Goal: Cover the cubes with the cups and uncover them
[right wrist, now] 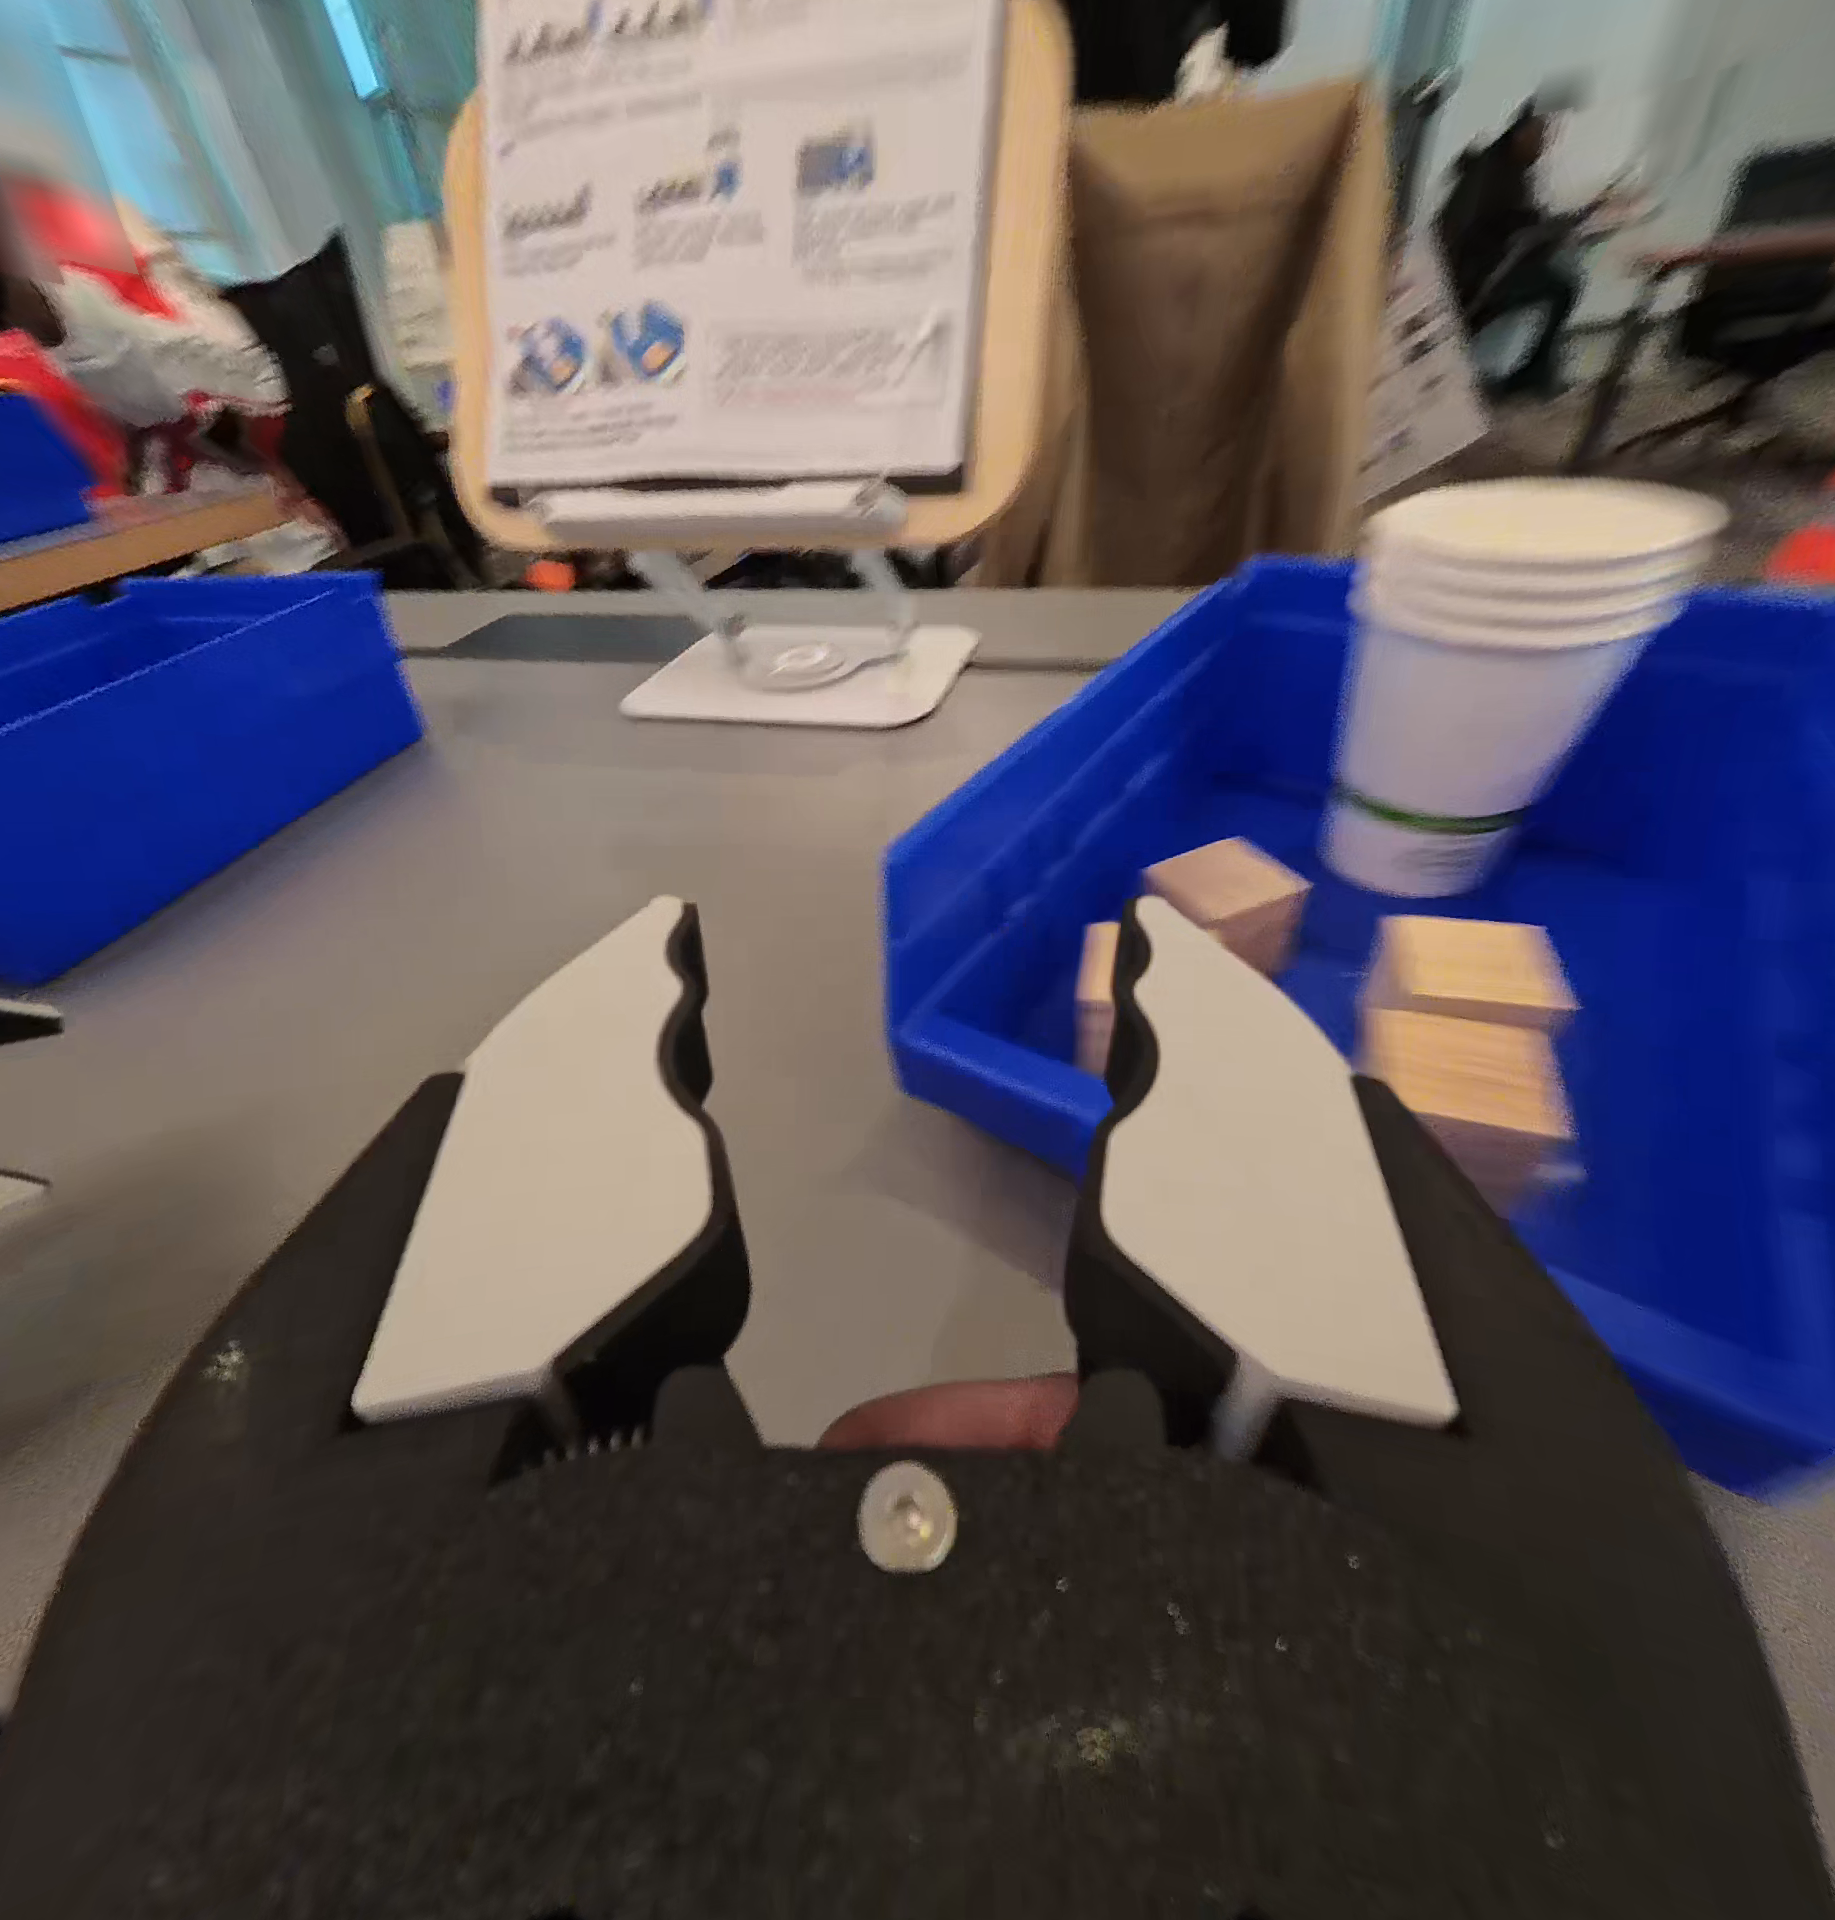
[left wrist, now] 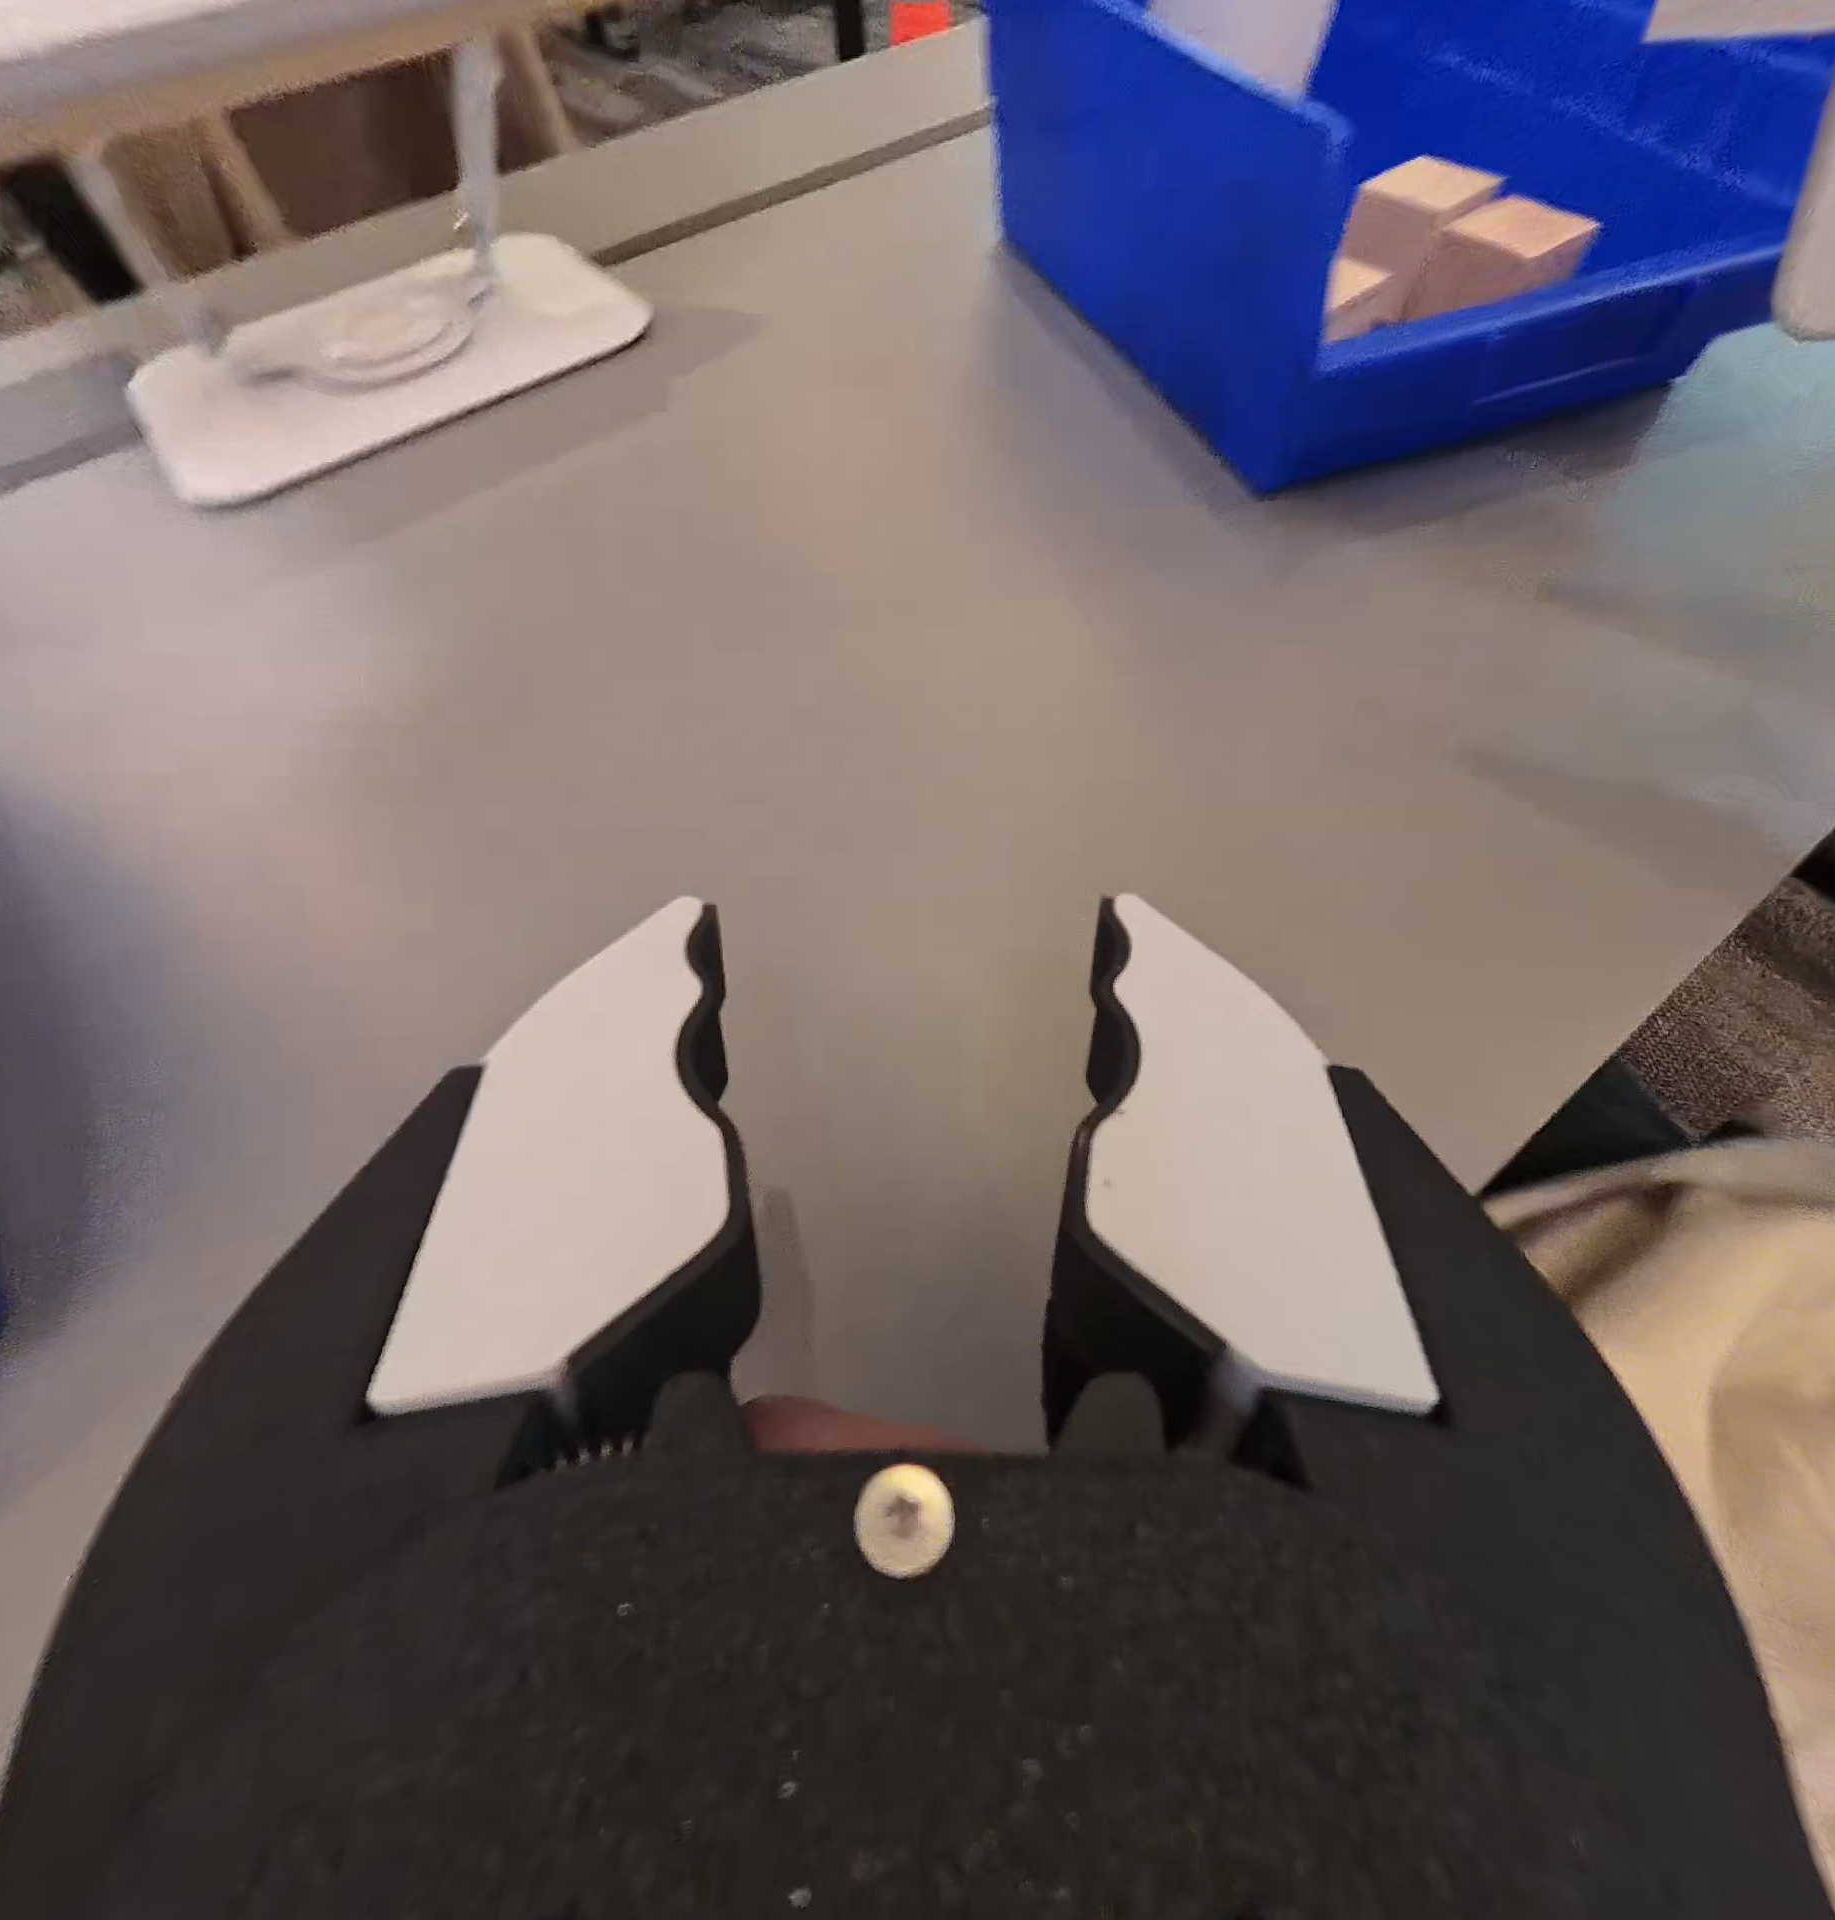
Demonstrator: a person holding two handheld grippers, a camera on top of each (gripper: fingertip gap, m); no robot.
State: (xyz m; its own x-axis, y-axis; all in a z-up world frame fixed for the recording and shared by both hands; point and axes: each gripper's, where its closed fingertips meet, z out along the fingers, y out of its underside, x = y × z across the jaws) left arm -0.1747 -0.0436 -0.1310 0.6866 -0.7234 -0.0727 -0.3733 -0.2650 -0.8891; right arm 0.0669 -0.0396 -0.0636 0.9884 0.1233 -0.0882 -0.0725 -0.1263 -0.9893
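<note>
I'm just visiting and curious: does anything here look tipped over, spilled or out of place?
Only the stack of white paper cups: it leans to one side in the blue bin beside the wooden cubes rather than standing straight. Nothing looks spilled or broken.

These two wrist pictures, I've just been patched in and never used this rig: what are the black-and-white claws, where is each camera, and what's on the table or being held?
Each claw is a hand-held two-finger gripper, and a camera sits on each, looking forward along its fingers. The left wrist view shows the left gripper, open and empty over the bare grey table. The right wrist view shows the right gripper, also open and holding nothing.

On the table stands a blue bin containing wooden cubes and a stack of white paper cups, upright and nested. A second blue bin sits to the left. At the far edge is a white stand carrying a printed sheet. No cube or cup is out on the table yet.
</note>
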